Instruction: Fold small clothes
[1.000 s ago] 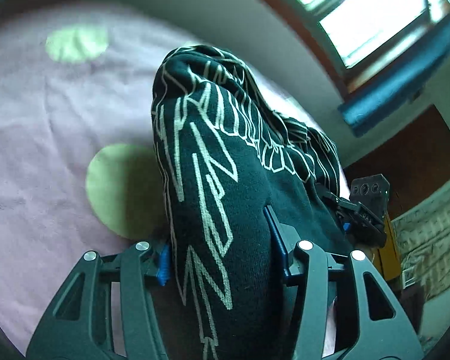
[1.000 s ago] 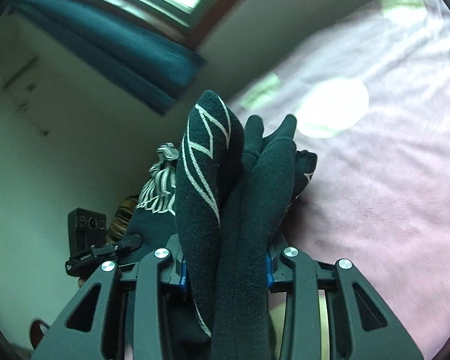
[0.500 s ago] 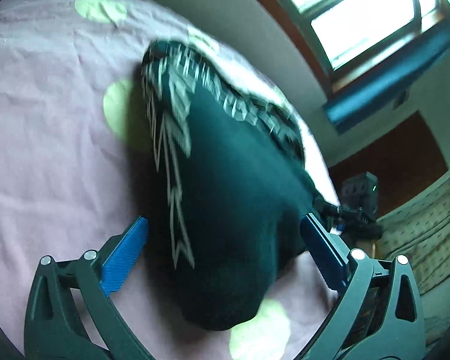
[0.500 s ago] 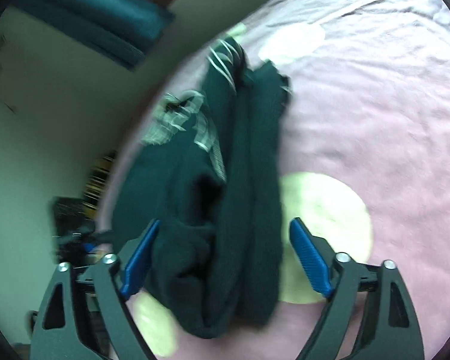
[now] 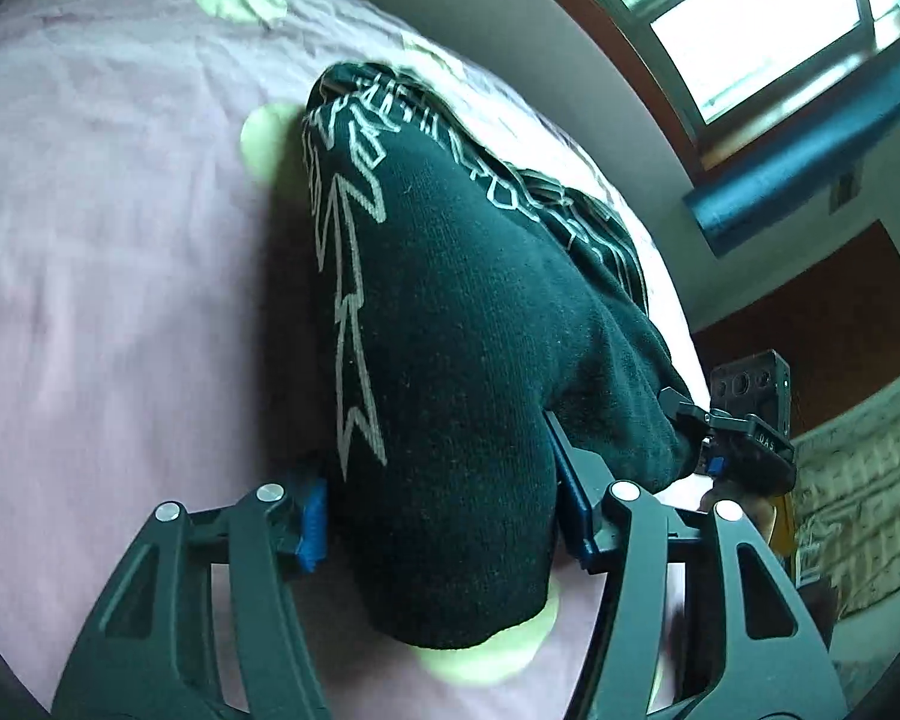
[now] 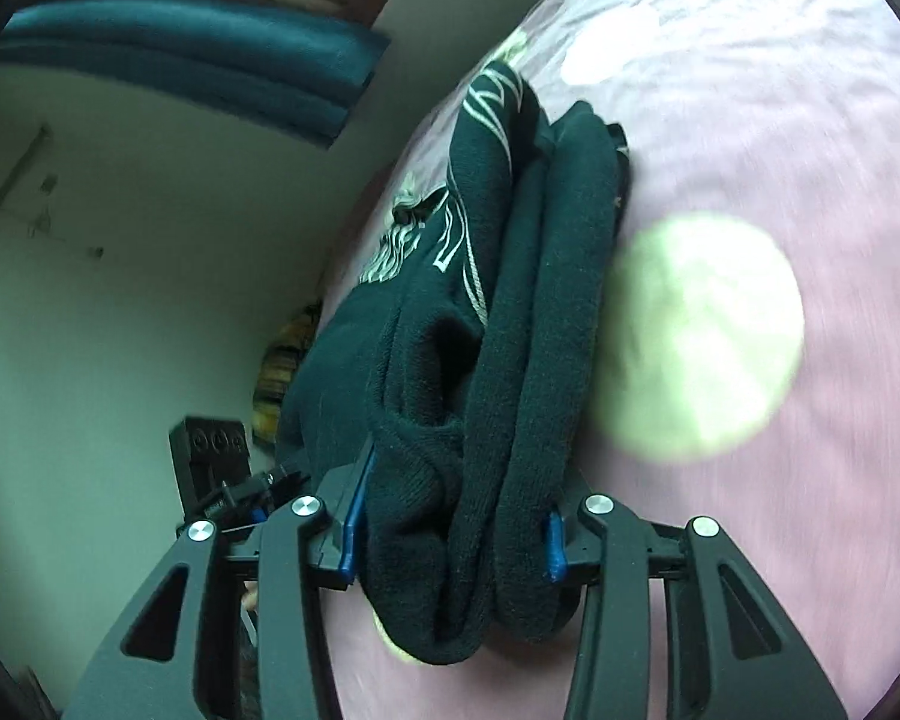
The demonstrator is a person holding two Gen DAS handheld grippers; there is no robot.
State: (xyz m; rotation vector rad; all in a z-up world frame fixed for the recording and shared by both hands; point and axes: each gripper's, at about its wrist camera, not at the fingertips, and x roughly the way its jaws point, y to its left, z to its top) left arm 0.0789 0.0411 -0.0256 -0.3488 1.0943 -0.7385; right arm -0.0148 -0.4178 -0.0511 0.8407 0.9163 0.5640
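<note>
A dark green knitted garment (image 5: 450, 330) with a pale line pattern lies bunched in thick folds on a pink sheet with pale green dots (image 5: 120, 270). My left gripper (image 5: 444, 516) is shut on its near end, blue pads pressing both sides. My right gripper (image 6: 450, 534) is shut on the other folded end of the garment (image 6: 510, 330). Each gripper shows in the other's view: the right (image 5: 744, 438), the left (image 6: 222, 468).
The pink sheet (image 6: 780, 150) covers the bed to the right. A window with a rolled blue blind (image 5: 810, 138) is beyond the bed. A pale wall (image 6: 120, 300) stands on the left.
Both grippers opened half a second ago with the garment on the sheet, and have now closed on its folded ends again.
</note>
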